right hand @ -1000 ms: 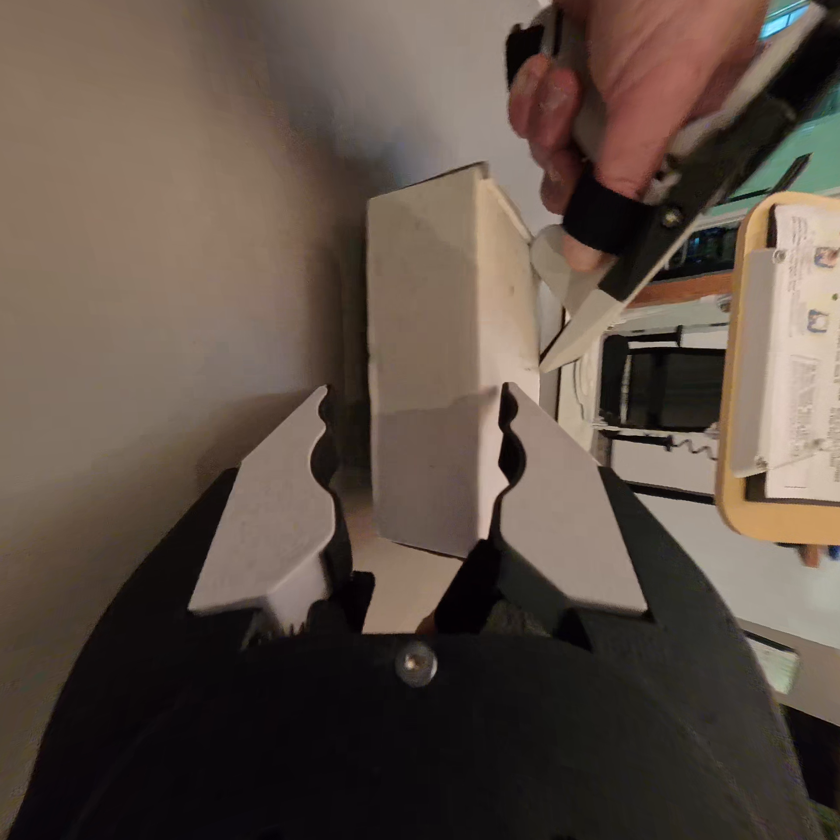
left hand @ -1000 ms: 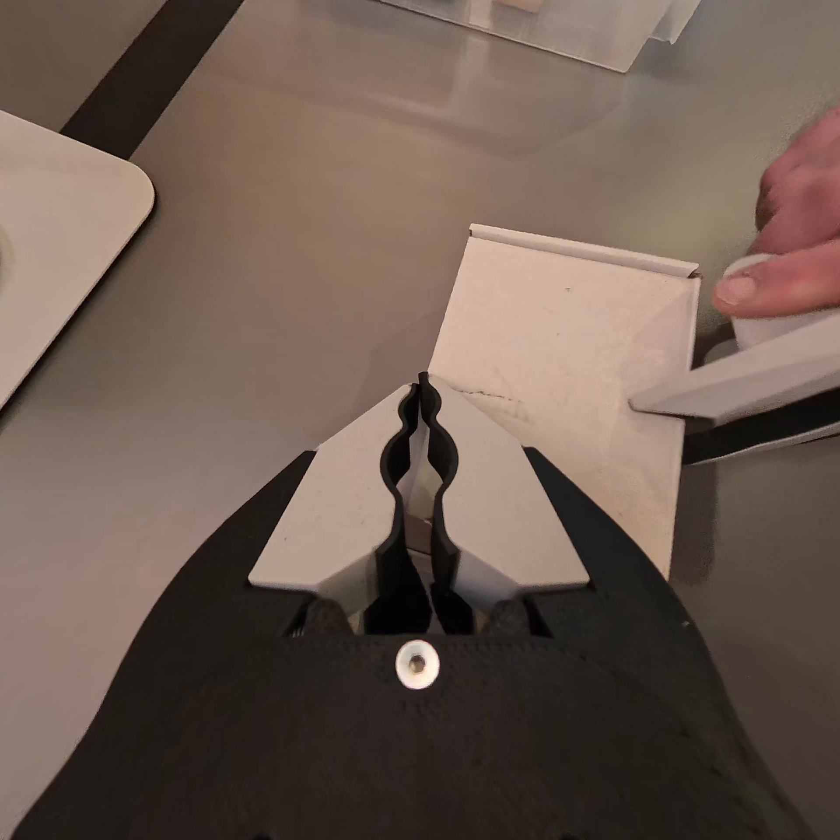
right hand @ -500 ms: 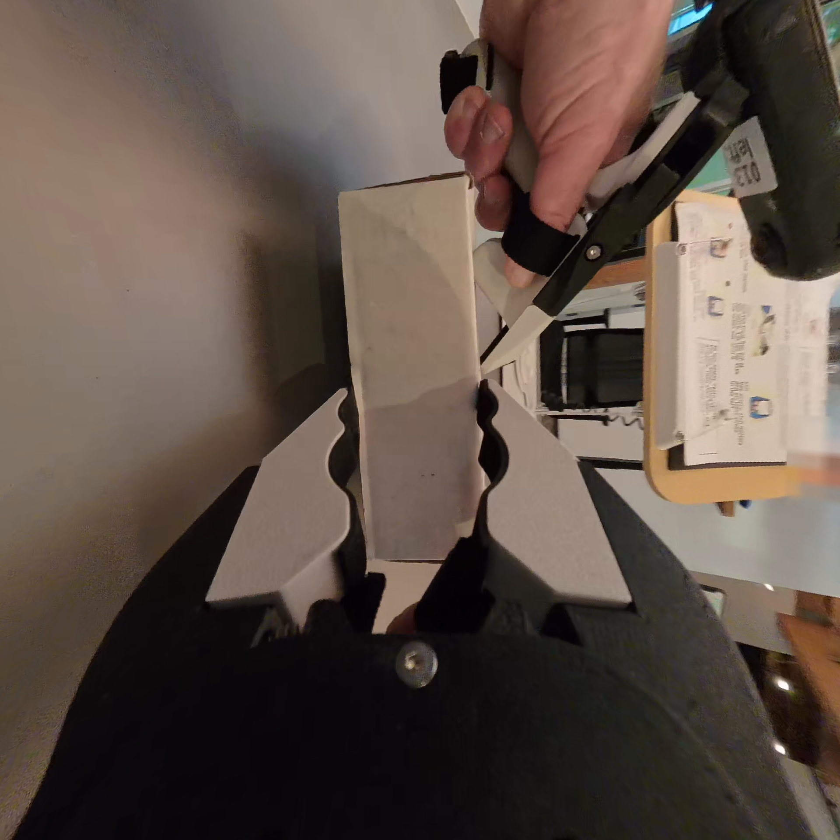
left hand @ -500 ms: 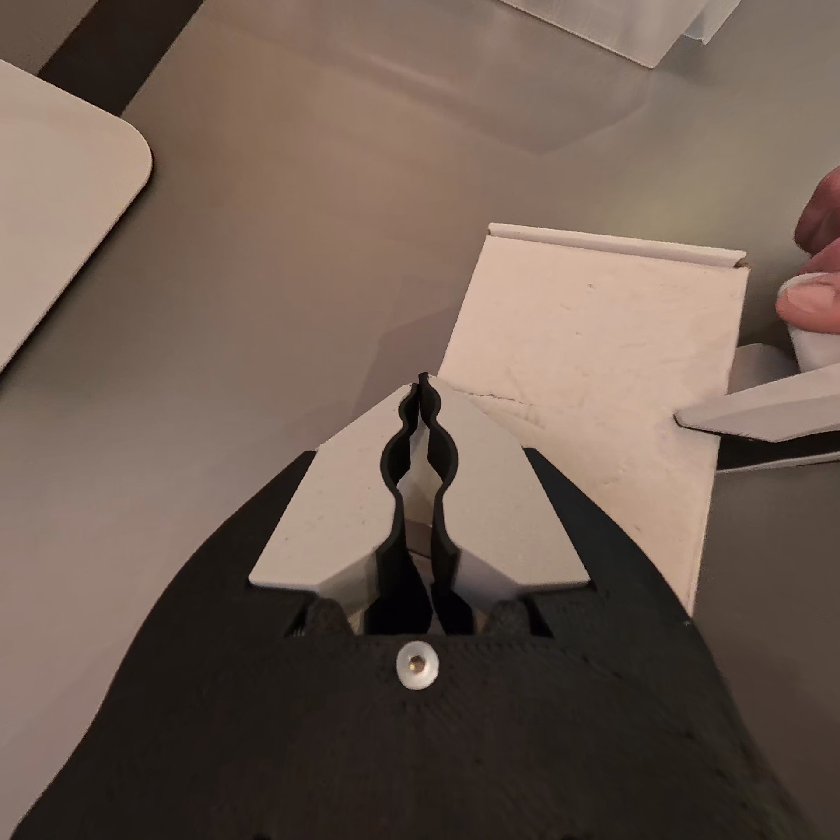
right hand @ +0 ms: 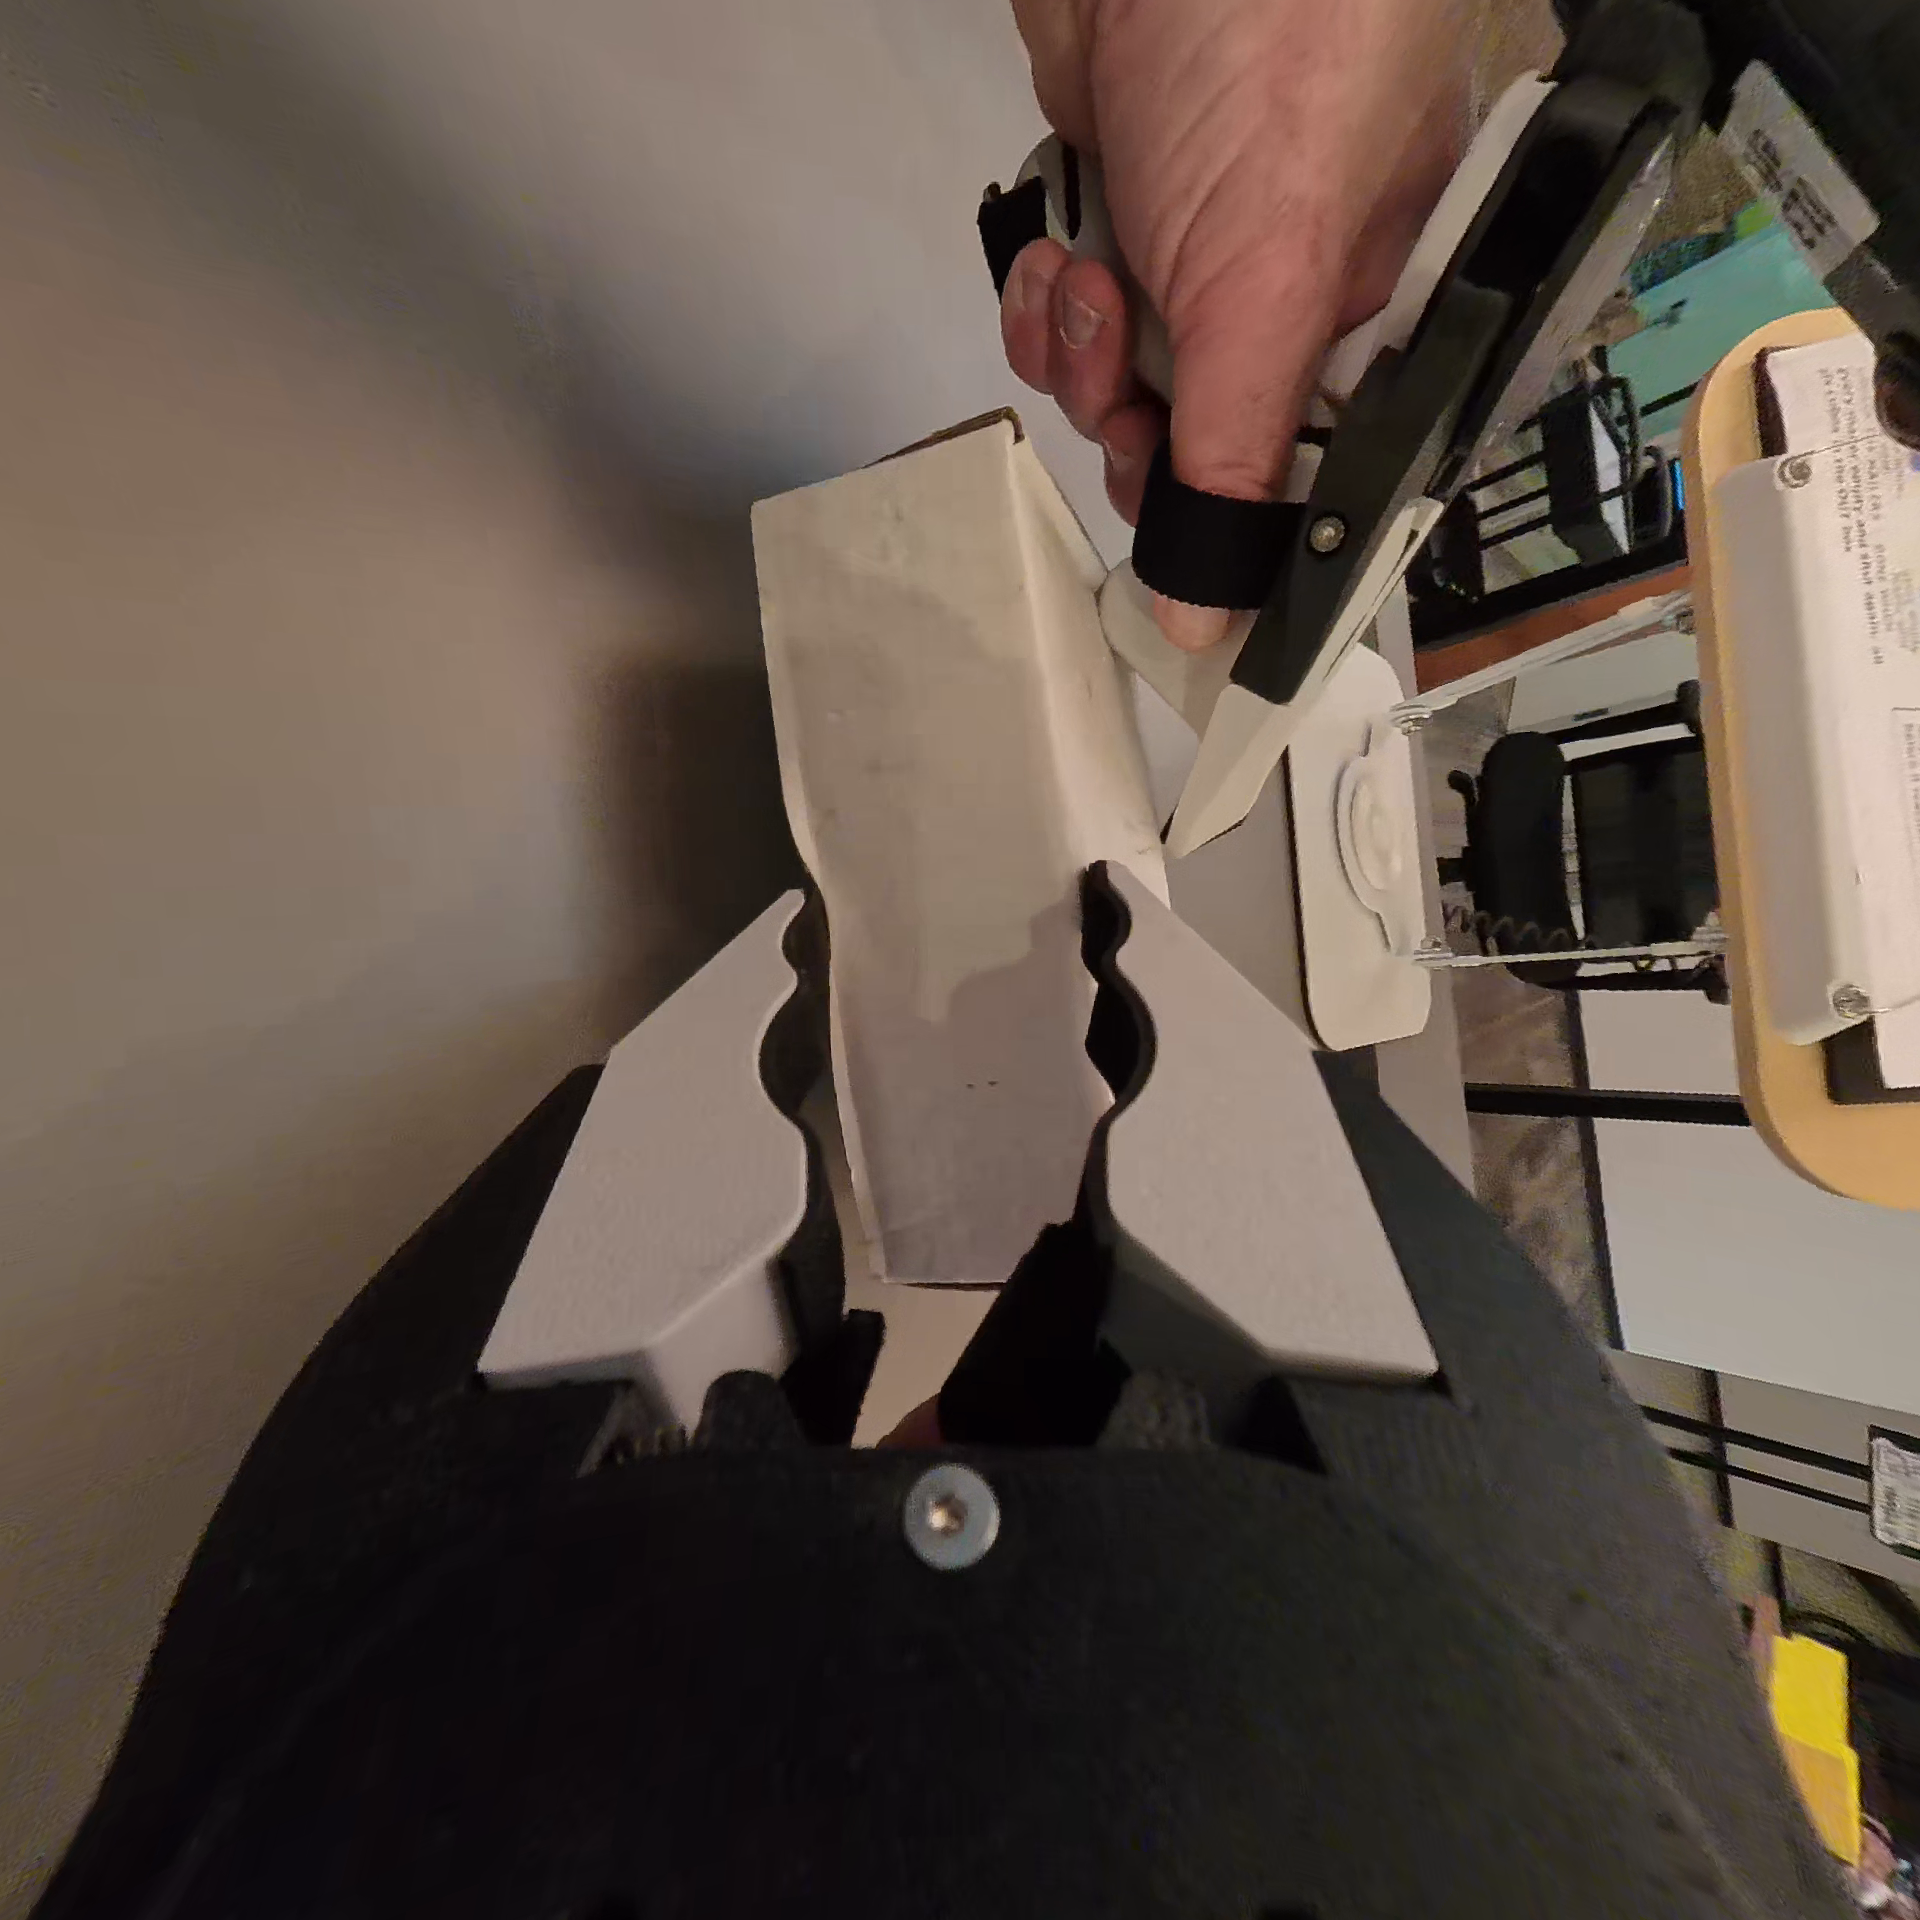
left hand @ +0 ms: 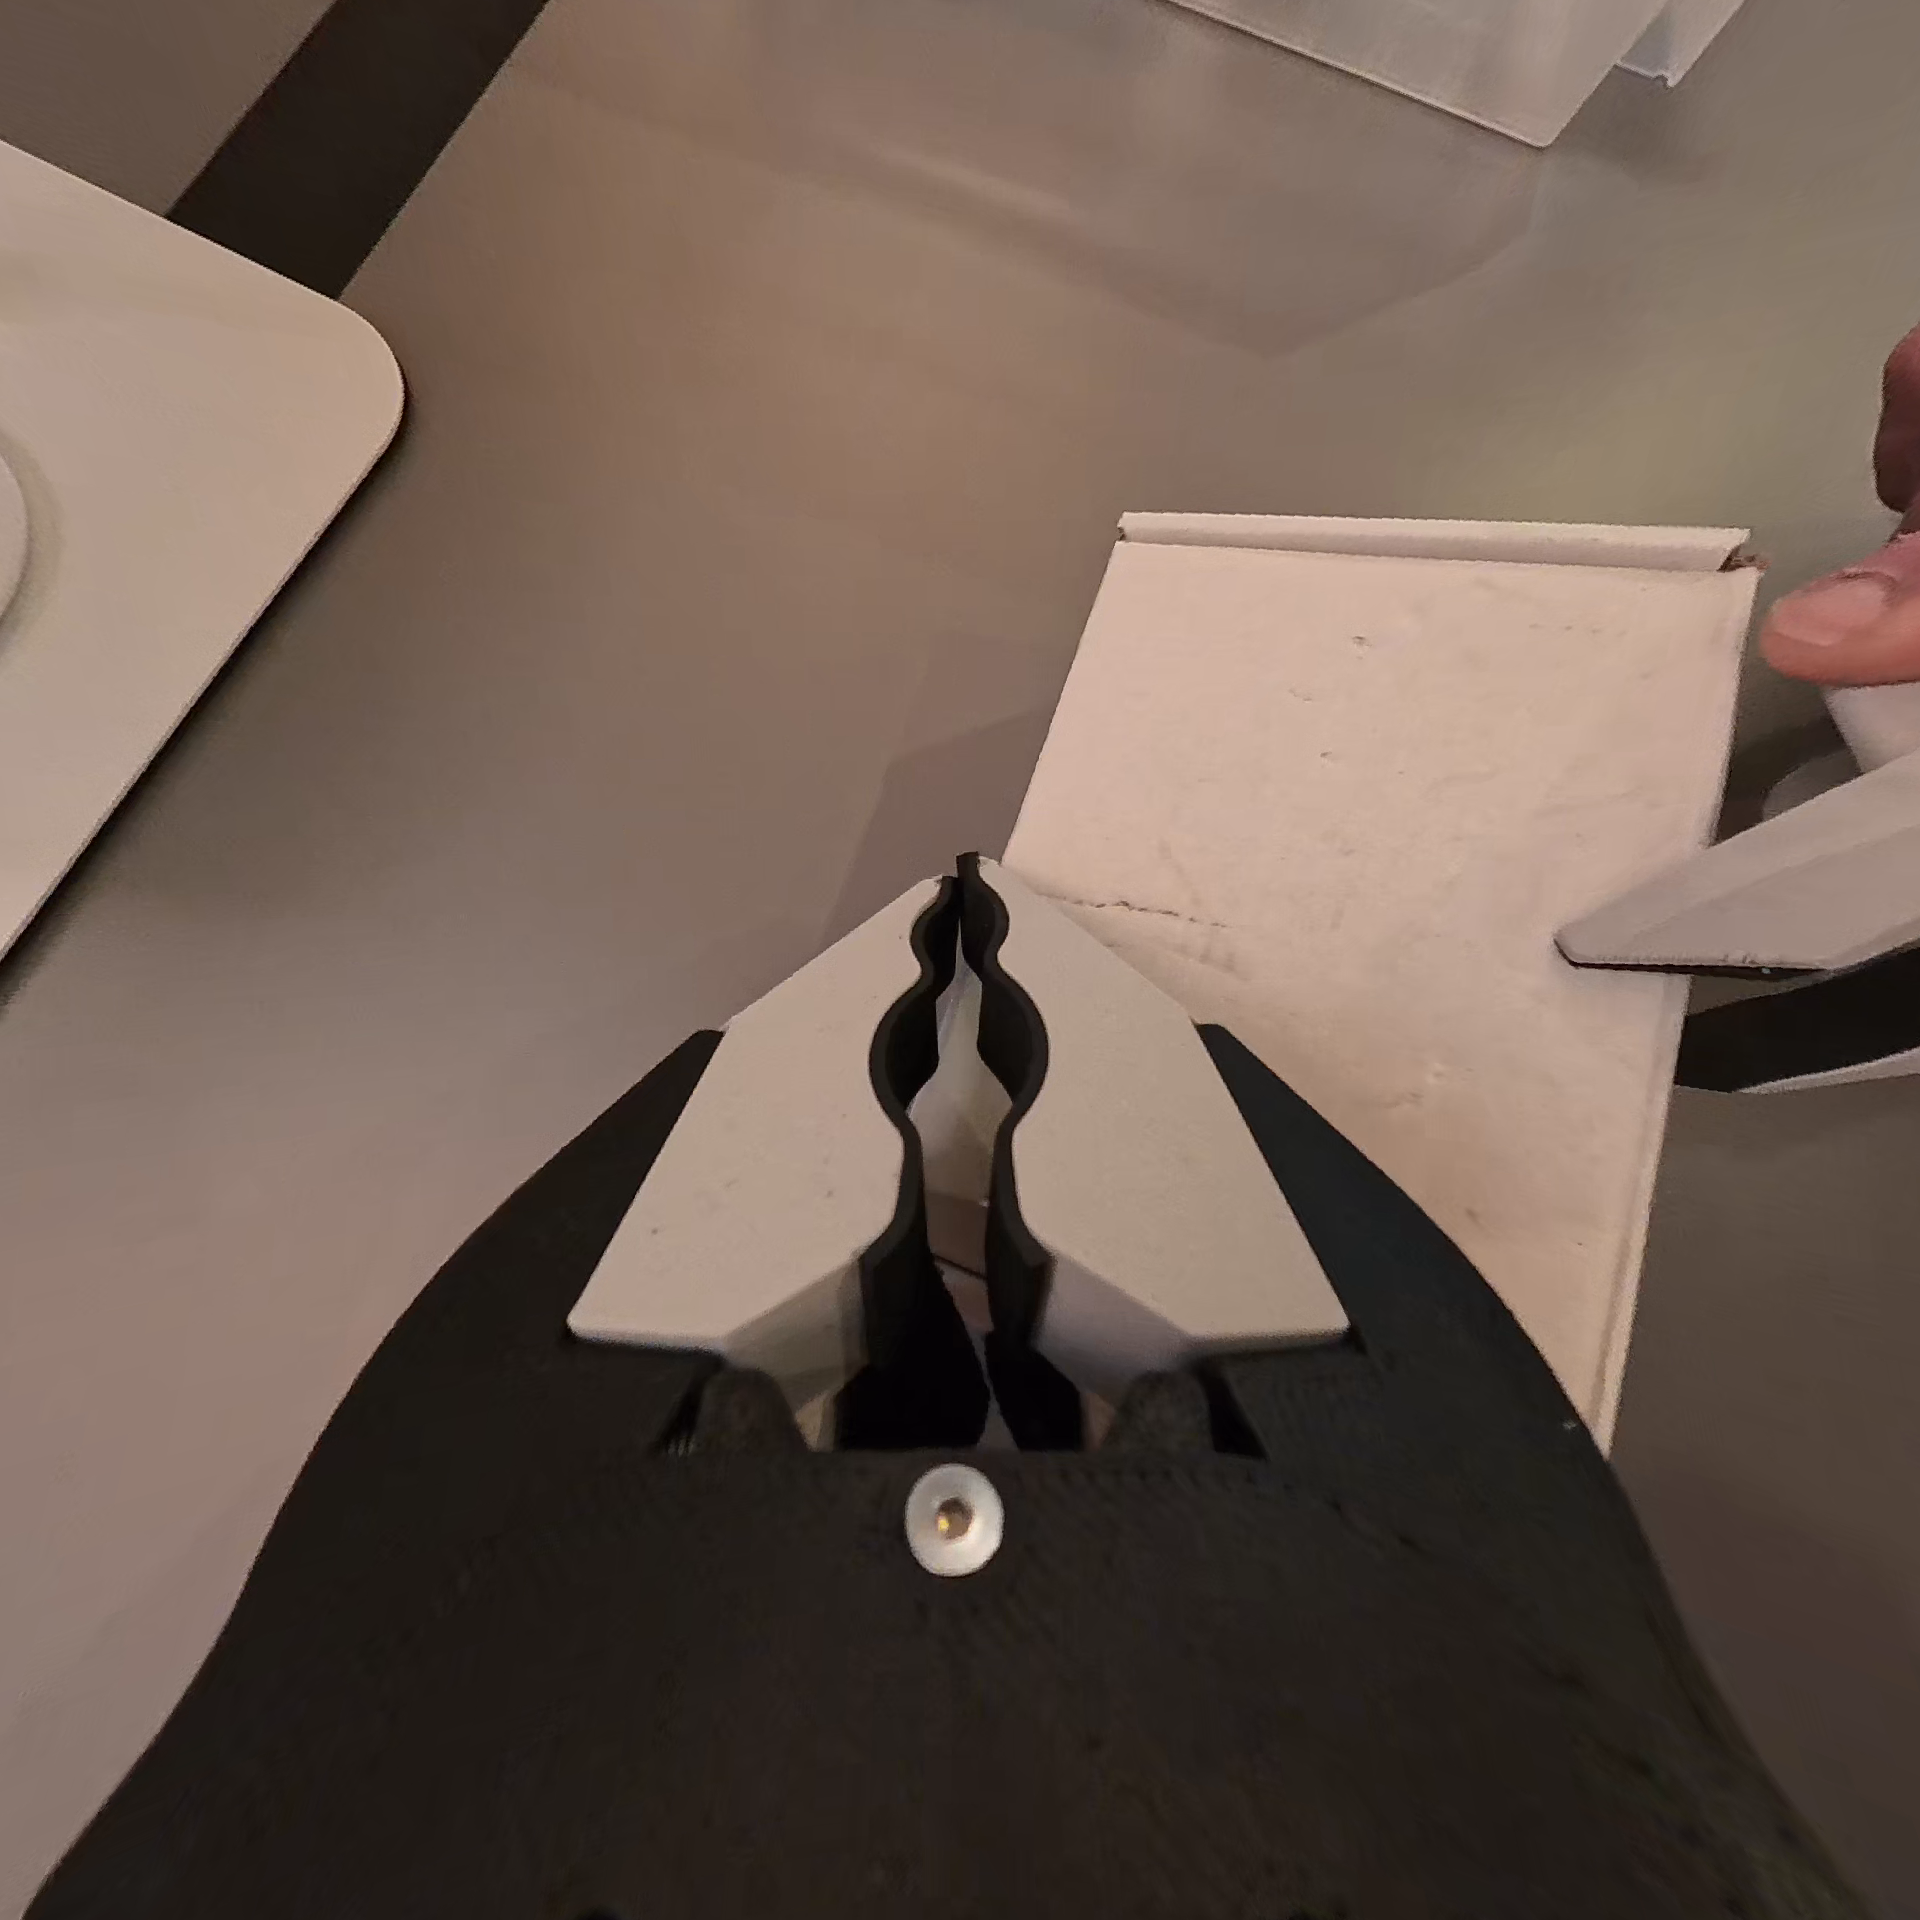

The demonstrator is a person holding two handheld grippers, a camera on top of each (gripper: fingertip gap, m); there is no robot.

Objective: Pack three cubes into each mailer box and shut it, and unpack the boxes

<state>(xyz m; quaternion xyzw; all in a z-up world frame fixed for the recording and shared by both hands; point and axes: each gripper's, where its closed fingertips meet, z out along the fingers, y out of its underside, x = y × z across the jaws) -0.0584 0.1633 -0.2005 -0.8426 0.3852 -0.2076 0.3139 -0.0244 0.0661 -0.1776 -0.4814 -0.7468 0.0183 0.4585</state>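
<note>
Dim, warm light; soft shadows; wide-angle bending at edges; background slightly blurred.

White mailer box (left hand: pixel 1351 862), grey table (left hand: pixel 727 520) (tool (left hand: pixel 966 894) black-and-grey).

printed cards (right hand: pixel 1860 665) on wooden board | small sticker (right hand: pixel 1893 1496) | wording not given

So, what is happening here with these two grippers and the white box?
A person works a closed white mailer box on the grey table with two handheld grippers. The right gripper has the box's side between its fingers, apparently clamped on it. The left gripper is shut, its tip at the box's near corner. No cubes are visible, so whether the box is packed cannot be told.
</note>
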